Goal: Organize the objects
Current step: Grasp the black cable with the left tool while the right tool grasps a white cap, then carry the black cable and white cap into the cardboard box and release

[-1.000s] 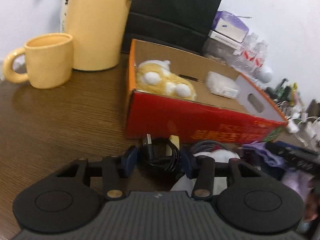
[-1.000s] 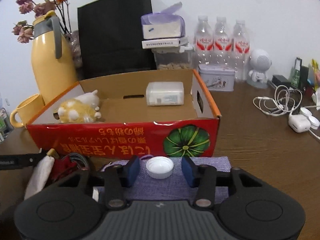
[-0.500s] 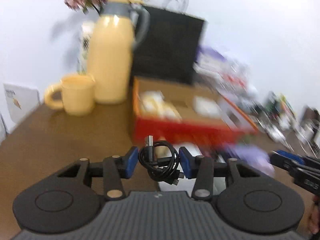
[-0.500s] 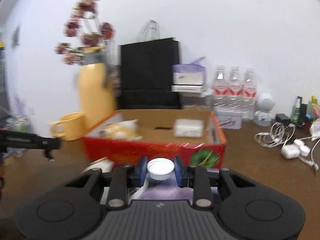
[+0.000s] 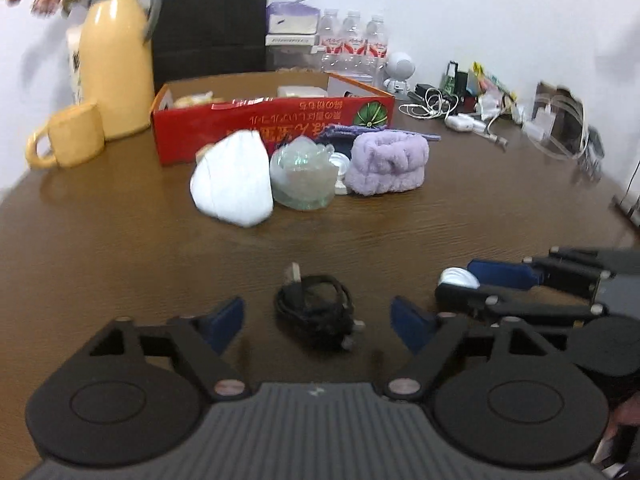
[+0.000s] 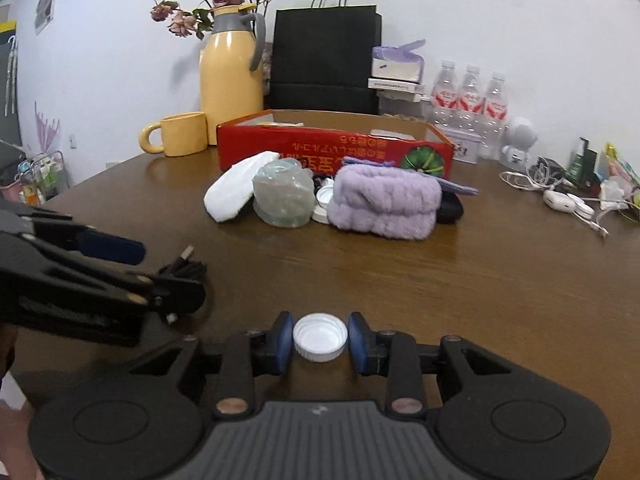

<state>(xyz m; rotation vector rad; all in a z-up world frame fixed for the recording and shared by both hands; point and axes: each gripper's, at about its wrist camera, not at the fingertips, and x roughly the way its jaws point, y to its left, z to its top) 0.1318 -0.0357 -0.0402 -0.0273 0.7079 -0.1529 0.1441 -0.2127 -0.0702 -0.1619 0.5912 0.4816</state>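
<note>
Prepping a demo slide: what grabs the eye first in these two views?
Up front, the right gripper pinches a white bottle cap, while the left gripper stands open around a coiled black USB cable on the brown table. Behind them, a red cardboard box and yellow jug stand out.

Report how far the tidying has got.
Done: the coiled black USB cable lies on the table between the open left claw. In hand: the right claw grips a white bottle cap. Left: mask, glass piece and purple headband outside the red box.
</note>
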